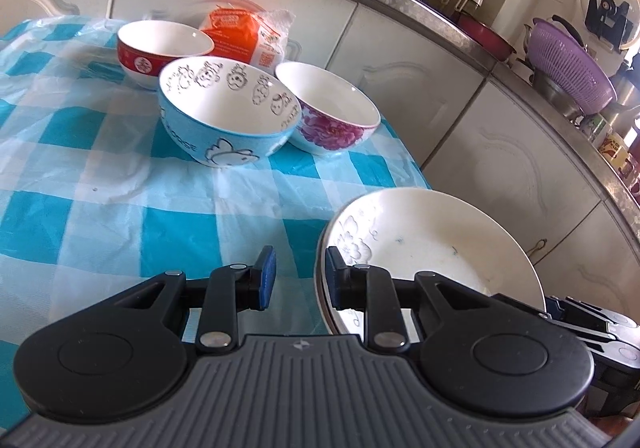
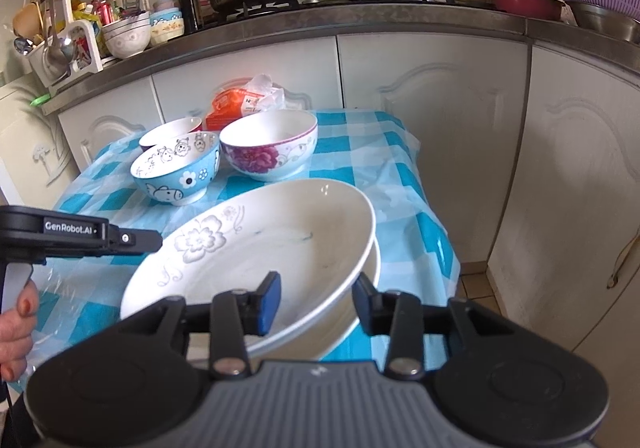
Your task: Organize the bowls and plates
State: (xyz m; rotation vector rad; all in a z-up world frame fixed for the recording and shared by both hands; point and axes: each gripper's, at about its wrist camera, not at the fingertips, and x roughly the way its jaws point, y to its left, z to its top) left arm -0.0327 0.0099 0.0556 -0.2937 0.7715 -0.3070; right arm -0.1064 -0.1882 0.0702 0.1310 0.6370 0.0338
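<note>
Right wrist view: my right hand-held gripper straddles the top plate rim with pads apart, not pressing, since it rests stacked on another. Left hand-held gripper is slightly parted, empty, beside it.

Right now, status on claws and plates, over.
Left claw open, one pad by plate stack rim. Right claw open astride top plate, pads off it. Plates stacked at table edge. Three bowls behind, nothing in the way.
</note>
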